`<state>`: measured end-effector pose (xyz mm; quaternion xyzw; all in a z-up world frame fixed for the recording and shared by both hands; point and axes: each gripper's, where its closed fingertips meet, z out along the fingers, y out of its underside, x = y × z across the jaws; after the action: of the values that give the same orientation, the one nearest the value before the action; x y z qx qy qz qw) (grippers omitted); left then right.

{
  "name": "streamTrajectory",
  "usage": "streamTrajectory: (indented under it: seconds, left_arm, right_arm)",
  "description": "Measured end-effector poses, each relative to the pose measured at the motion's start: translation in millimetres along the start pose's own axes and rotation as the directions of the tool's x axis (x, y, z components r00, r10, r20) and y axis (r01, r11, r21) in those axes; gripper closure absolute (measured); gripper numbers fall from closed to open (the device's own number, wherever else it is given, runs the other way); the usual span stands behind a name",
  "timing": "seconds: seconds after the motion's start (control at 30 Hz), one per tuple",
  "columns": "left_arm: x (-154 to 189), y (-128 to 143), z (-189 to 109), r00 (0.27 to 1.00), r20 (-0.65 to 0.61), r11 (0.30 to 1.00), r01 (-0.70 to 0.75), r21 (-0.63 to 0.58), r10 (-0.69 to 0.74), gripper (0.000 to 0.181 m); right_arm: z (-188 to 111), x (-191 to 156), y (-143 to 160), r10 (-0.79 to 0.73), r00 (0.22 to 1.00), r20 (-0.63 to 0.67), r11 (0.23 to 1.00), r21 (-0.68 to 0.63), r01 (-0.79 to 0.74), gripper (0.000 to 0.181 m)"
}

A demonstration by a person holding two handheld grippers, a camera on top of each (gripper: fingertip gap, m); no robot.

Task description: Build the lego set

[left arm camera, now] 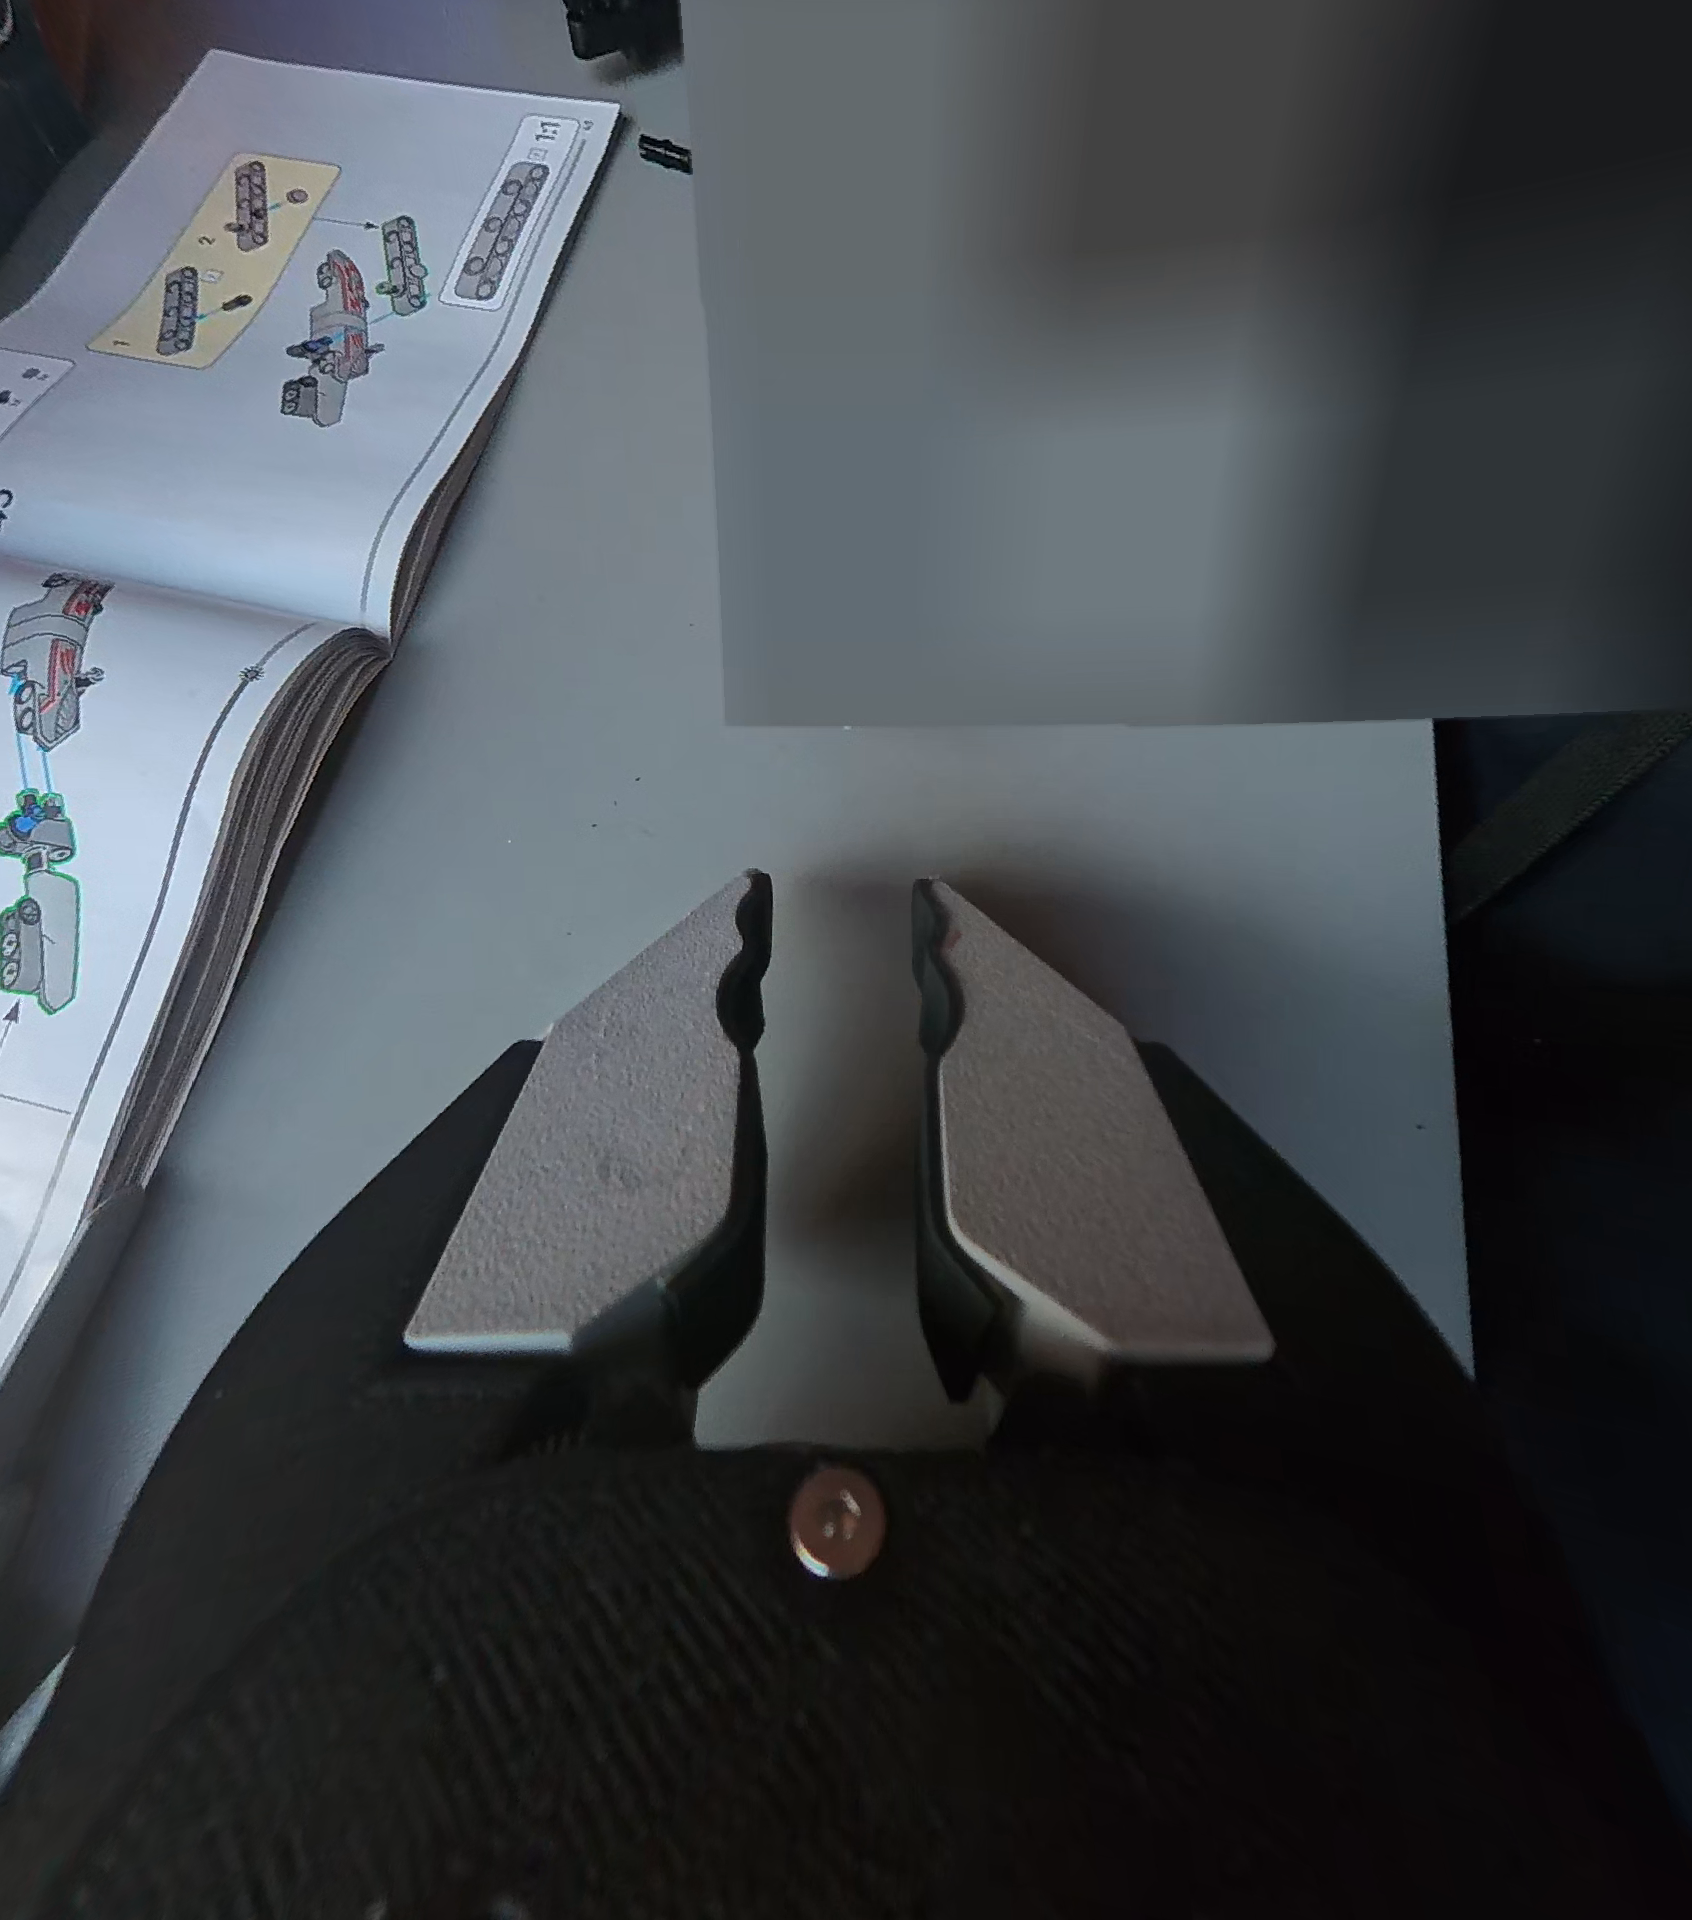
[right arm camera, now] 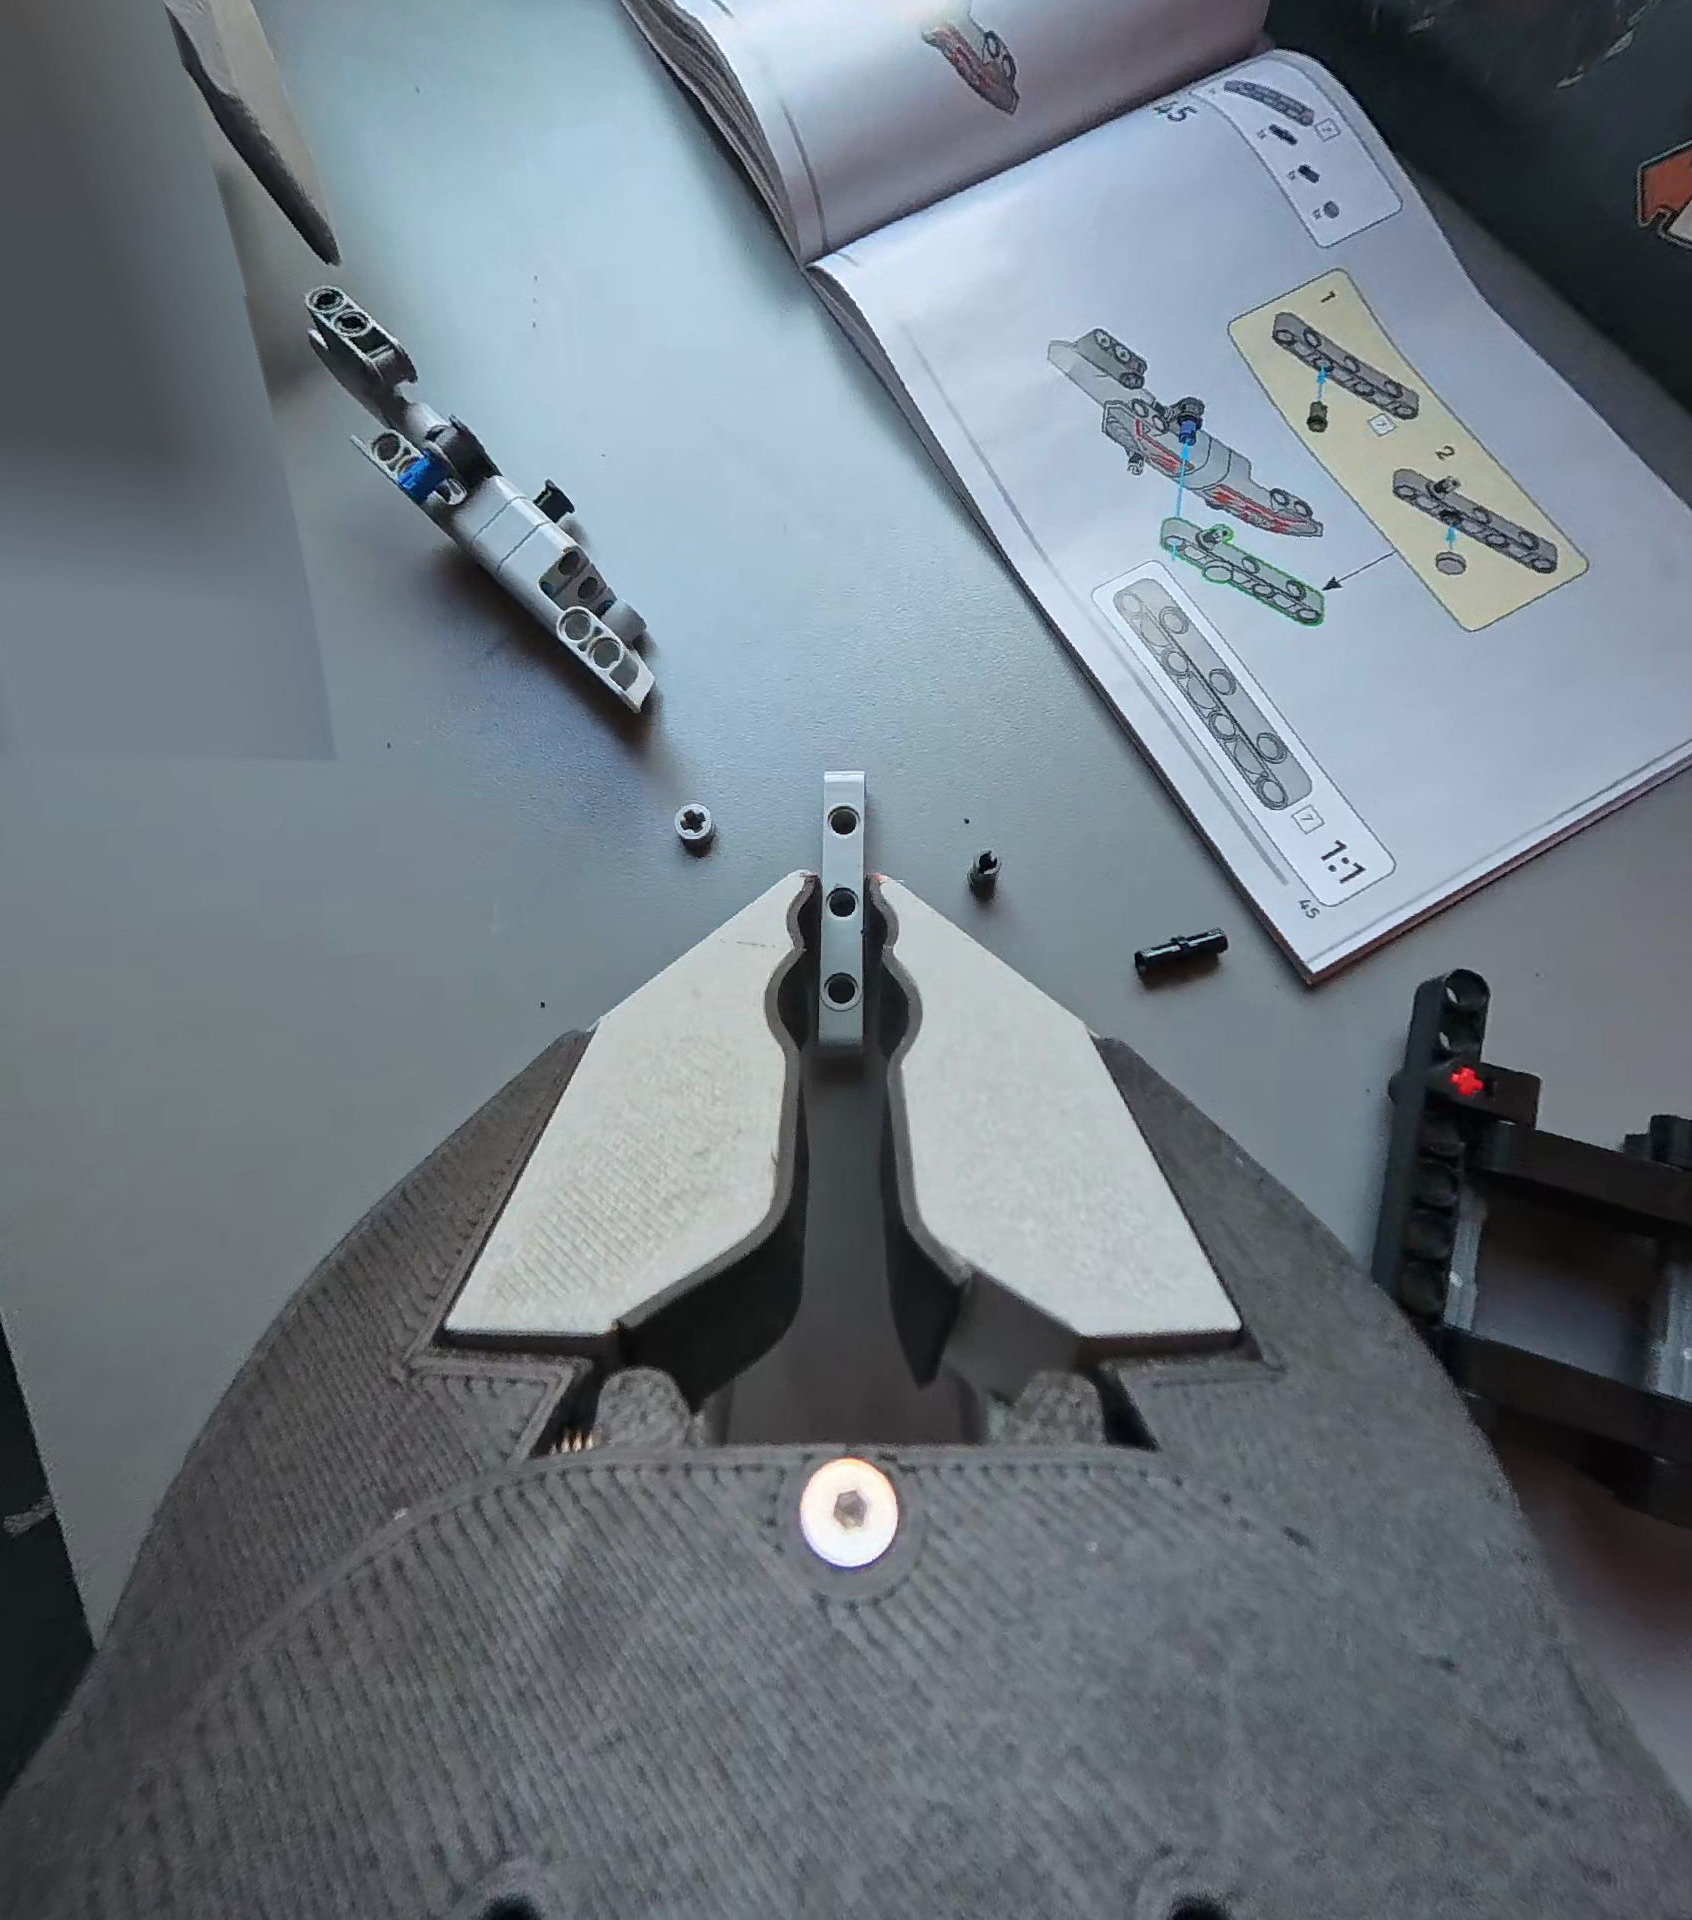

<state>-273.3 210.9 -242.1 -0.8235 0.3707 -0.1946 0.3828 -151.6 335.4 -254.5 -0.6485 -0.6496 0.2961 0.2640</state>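
beam point(right arm camera: 842, 914), grey, light and stiff, is pinched mid-length above the desk point(right arm camera: 509, 935) by the right gripper point(right arm camera: 840, 883), best gripped on flat sides, while the left gripper point(left arm camera: 842, 894) is held spread

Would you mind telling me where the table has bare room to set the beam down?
Bare table lies left of the right gripper, below the white assembly. Crowded: bush, pins, booklet and black frame ahead and right.

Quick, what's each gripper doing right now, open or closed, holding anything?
Left gripper: open, nothing between its fingers.
Right gripper: shut on the light grey beam, which sticks out past the fingertips.
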Motion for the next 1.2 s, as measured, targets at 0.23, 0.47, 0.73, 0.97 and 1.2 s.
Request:
streamTrajectory:
  seconds: [0.23,0.47,0.73,0.97,1.2]
  left_arm:
    - [0.2,-0.1,0.0,1.000,0.000,1.000,-0.001,0.000,0.001,0.158]
    - [0.2,-0.1,-0.3,1.000,-0.004,1.000,0.004,0.000,-0.004,0.158]
    - [0.2,-0.2,-0.3,1.000,-0.008,1.000,0.009,0.001,-0.009,0.158]
    - [0.2,-0.1,-0.3,1.000,-0.007,1.000,0.008,0.001,-0.008,0.158]
    - [0.1,-0.2,-0.3,1.000,-0.008,1.000,0.010,0.001,-0.010,0.158]
  right_arm:
    - [-0.2,-2.6,-1.1,-0.016,1.000,0.005,1.000,0.005,0.016,0.177]
    - [-0.7,-6.4,-2.9,-0.029,0.999,0.024,0.999,0.015,0.029,0.177]
    - [0.6,-5.2,-1.6,-0.036,0.999,0.012,0.999,0.005,0.036,0.176]
    - [-1.1,-4.8,-4.3,-0.042,0.999,0.004,0.999,0.021,0.042,0.175]
    - [-3.7,-6.9,-9.1,-0.063,0.998,0.001,0.997,0.044,0.063,0.170]
